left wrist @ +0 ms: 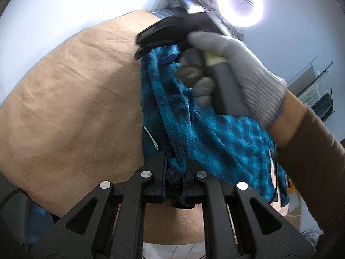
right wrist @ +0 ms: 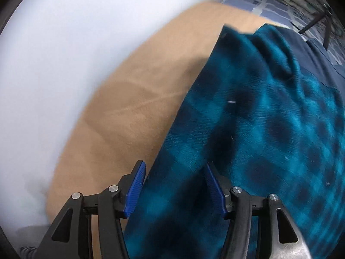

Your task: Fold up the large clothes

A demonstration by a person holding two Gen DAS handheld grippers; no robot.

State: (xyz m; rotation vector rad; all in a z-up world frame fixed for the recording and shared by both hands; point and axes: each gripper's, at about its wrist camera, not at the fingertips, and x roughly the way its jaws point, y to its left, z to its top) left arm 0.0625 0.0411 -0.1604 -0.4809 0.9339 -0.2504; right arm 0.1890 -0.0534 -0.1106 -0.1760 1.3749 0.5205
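Note:
A teal and dark blue checked fleece garment [left wrist: 226,138] hangs bunched from my left gripper [left wrist: 175,151], which is shut on a thick fold of it. Above that, in the left wrist view, a grey-gloved hand [left wrist: 237,64] holds my right gripper [left wrist: 140,47] against the upper part of the fleece. In the right wrist view the garment [right wrist: 269,118] spreads over the tan-covered table [right wrist: 140,97]. My right gripper [right wrist: 173,164] points down at its left edge. Its blue pads [right wrist: 135,192] stand apart, with fleece showing between them and neither pad pressing on it.
The tan cover [left wrist: 75,97] stretches left of the garment, up to a white wall. A ring light [left wrist: 240,3] glares at the top right. A brown sleeve [left wrist: 312,161] crosses the right side. Tiled floor [right wrist: 258,2] shows beyond the table's far edge.

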